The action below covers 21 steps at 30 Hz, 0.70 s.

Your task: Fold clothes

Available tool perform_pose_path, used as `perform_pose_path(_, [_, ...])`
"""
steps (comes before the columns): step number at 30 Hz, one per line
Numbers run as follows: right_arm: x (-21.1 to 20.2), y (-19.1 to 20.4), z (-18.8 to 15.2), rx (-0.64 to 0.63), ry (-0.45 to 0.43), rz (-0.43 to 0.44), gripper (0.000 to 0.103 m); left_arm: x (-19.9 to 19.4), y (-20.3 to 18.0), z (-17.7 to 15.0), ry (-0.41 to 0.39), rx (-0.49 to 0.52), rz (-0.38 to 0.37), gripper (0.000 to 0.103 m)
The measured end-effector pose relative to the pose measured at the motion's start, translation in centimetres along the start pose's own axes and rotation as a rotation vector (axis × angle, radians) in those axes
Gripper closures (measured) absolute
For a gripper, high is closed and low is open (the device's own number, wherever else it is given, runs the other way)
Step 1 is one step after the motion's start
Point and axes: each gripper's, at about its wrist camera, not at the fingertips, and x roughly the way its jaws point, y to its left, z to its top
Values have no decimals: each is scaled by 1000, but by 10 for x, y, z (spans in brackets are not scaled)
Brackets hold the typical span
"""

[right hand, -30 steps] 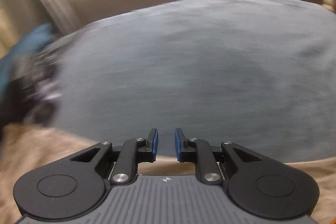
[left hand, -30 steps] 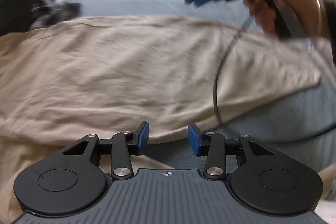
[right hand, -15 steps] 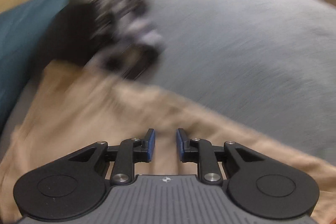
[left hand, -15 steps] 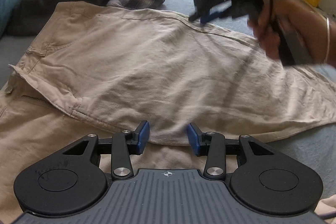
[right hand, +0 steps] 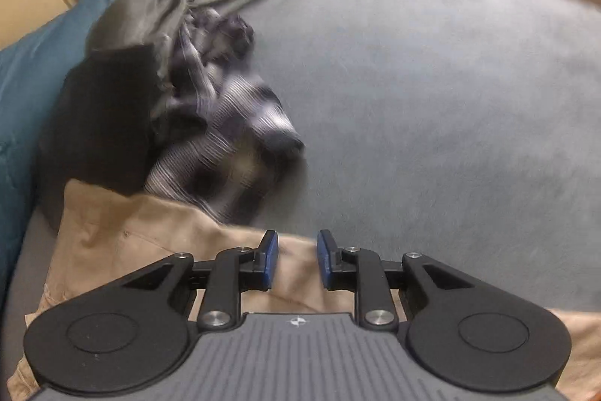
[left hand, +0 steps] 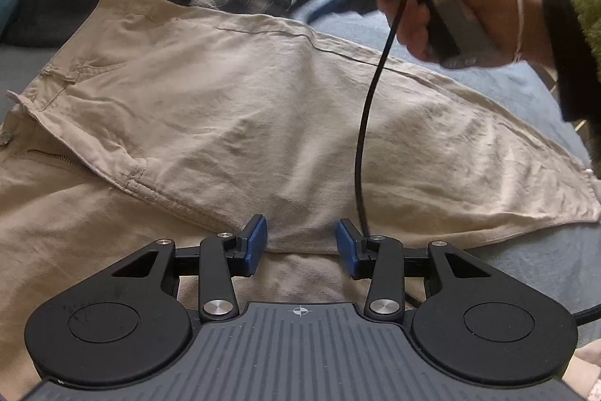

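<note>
Left wrist view: beige trousers (left hand: 263,123) lie spread on the blue-grey bed (left hand: 526,262), one leg folded over the other, waistband and zipper at the left edge. Left claw (left hand: 300,245) hangs just above the near folded edge, released, nothing between its blue pads; likely placed there to pin or pick up that edge. Right claw (left hand: 326,6), blurred, is carried by a hand (left hand: 443,14) over the far seam, its cable (left hand: 372,100) trailing across the fabric. Right wrist view: right claw (right hand: 297,260) is narrowly parted and empty, above the trousers' far edge (right hand: 157,235). Dark garment (right hand: 109,115) and plaid shirt (right hand: 233,123) are heaped beside a teal pillow (right hand: 45,36), apparently set aside to await folding. Judgement: both claws are lining up on opposite edges for the next fold.
</note>
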Motion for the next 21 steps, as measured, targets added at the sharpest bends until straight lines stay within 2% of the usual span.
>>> perform_pose_path(3, [3, 37, -7, -136, 92, 178, 78, 0, 2, -1, -11, -10, -7, 62])
perform_pose_path(4, [9, 50, -10, -189, 127, 206, 78, 0, 2, -2, -16, -8, -8, 62])
perform_pose_path(5, [15, 63, -13, -240, 160, 226, 78, 0, 2, -2, -20, -7, -9, 62])
perform_pose_path(8, [57, 82, -14, -248, 221, 171, 80, -1, 1, -4, -32, 7, -11, 62])
perform_pose_path(12, [72, 71, 3, -46, 188, 203, 81, -3, 1, -7, -44, 13, -14, 62])
perform_pose_path(14, [60, 76, 3, -77, 155, 193, 79, -3, 0, -8, -46, 11, -11, 62])
perform_pose_path(17, [39, 80, 3, -149, 119, 226, 78, -3, -2, -9, -45, 14, -1, 62])
perform_pose_path(21, [16, 61, 7, -98, 69, 239, 78, -3, -6, -8, -37, 29, 19, 62])
